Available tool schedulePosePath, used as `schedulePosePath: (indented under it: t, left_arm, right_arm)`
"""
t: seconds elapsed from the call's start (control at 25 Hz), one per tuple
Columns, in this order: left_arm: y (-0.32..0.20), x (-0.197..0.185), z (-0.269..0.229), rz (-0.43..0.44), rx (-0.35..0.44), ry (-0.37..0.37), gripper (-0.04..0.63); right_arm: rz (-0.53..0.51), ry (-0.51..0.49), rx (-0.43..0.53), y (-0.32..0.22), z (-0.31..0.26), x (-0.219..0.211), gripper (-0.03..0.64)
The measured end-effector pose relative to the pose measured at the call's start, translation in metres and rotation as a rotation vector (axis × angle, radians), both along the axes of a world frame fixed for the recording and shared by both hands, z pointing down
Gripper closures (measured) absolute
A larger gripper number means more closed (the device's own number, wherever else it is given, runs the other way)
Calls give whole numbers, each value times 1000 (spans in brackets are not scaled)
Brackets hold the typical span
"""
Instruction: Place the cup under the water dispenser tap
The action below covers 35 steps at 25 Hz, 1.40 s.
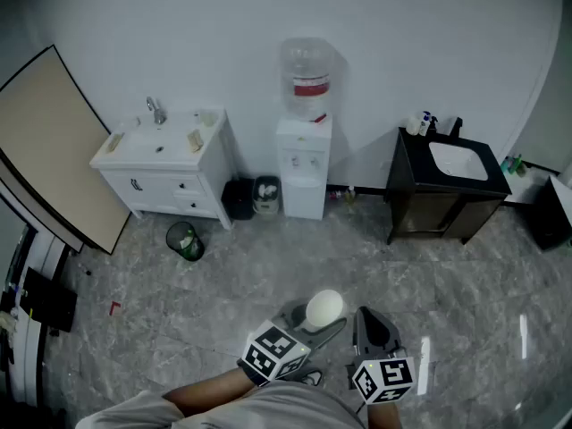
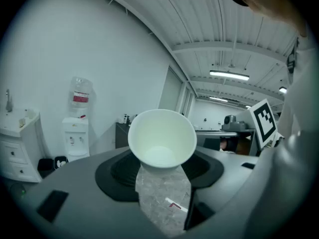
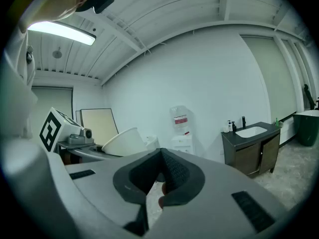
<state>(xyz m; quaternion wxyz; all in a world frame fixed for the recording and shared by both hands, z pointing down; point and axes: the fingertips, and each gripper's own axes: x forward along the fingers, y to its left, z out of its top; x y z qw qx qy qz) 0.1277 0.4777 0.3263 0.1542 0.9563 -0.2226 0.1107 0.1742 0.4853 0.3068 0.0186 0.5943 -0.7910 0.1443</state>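
Observation:
A white paper cup (image 1: 324,307) sits between the jaws of my left gripper (image 1: 320,322), which is shut on its lower part. In the left gripper view the cup (image 2: 162,137) tilts its open, empty mouth toward the camera, above the left gripper (image 2: 160,159). My right gripper (image 1: 368,322) hangs just to the right of it, shut and empty. In the right gripper view the right gripper (image 3: 158,159) has its tips together and the cup (image 3: 124,142) shows at the left. The white water dispenser (image 1: 303,164) with a bottle on top stands far ahead against the wall, also seen small as the dispenser (image 2: 75,133) in the left gripper view.
A white sink cabinet (image 1: 165,155) stands left of the dispenser and a black sink cabinet (image 1: 447,195) to its right. Two dark bins (image 1: 253,197) sit beside the dispenser, with a green bin (image 1: 185,240) further out. A beige board (image 1: 54,141) leans at the left. Grey tiled floor lies between.

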Motion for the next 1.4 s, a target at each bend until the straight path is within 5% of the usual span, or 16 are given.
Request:
schedulePosePath:
  t: [0.32,0.64,1.4]
  left_arm:
    - [1,-1,1,-45,8,-2,341]
    - [-36,-42,8,-125,28,14,341]
    - [-282,-169,23,-99,90,-7,341]
  right_arm:
    - [-112,-22,36,2,-3,-9,601]
    - [-199,-52,83,-30,-6,-52,600]
    - [-165,-78,84,-267,-14,-179,600]
